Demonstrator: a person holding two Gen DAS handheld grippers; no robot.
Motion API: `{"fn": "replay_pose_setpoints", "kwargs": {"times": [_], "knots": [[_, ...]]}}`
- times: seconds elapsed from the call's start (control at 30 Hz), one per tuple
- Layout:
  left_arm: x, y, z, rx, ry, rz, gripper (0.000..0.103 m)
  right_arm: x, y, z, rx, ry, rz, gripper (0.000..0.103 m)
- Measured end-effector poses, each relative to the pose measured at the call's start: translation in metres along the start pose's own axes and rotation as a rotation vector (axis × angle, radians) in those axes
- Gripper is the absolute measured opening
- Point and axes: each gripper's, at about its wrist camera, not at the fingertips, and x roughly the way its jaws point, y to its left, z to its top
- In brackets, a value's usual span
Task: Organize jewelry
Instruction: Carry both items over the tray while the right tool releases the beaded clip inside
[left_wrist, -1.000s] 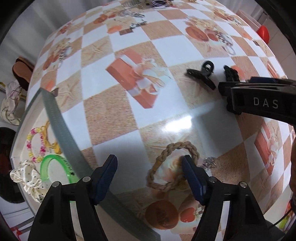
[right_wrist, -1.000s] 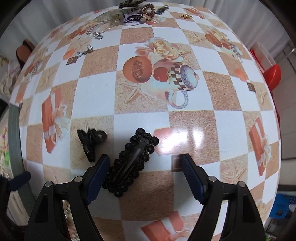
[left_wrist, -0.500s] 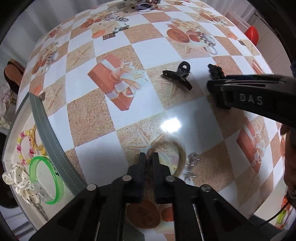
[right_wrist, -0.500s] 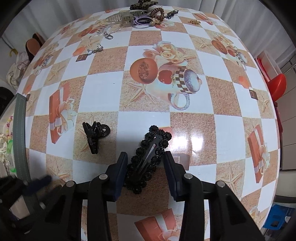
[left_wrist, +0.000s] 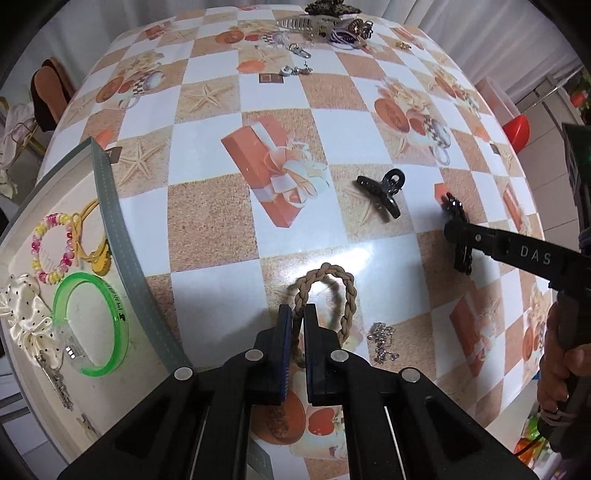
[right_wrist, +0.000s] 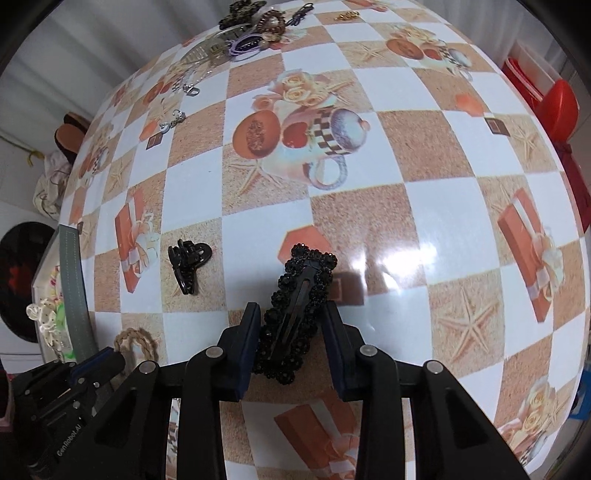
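Observation:
My left gripper (left_wrist: 298, 314) is shut on a tan braided bracelet (left_wrist: 341, 288) and holds it up off the checked tablecloth; it also shows in the right wrist view (right_wrist: 136, 343). My right gripper (right_wrist: 291, 332) is shut on a black beaded hair clip (right_wrist: 299, 310), lifted a little; the clip also shows in the left wrist view (left_wrist: 460, 236). A white tray (left_wrist: 110, 206) with a grey rim lies at the left and holds a beaded bracelet (left_wrist: 51, 251), a green bangle (left_wrist: 92, 325) and a white bow (left_wrist: 22, 310).
A black claw clip (left_wrist: 382, 192) lies mid-table, also in the right wrist view (right_wrist: 186, 264). A small silver charm (left_wrist: 380, 341) lies right of the bracelet. A pile of jewelry (left_wrist: 325, 22) sits at the far edge. A red bin (right_wrist: 554, 103) stands beyond the table.
Both grippers closed from open. The left took the braided bracelet and lifted it; the right closed on the black beaded hair clip and raised it.

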Motion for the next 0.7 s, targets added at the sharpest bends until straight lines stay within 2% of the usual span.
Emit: {"fn": "replay_pose_setpoints", "kwargs": {"times": [0.7], "knots": [[-0.051,0.023,-0.005,-0.08,-0.072,-0.029,0.011,-0.031,0.015,0.003,-0.002,-0.006,0.005,0.036]]}}
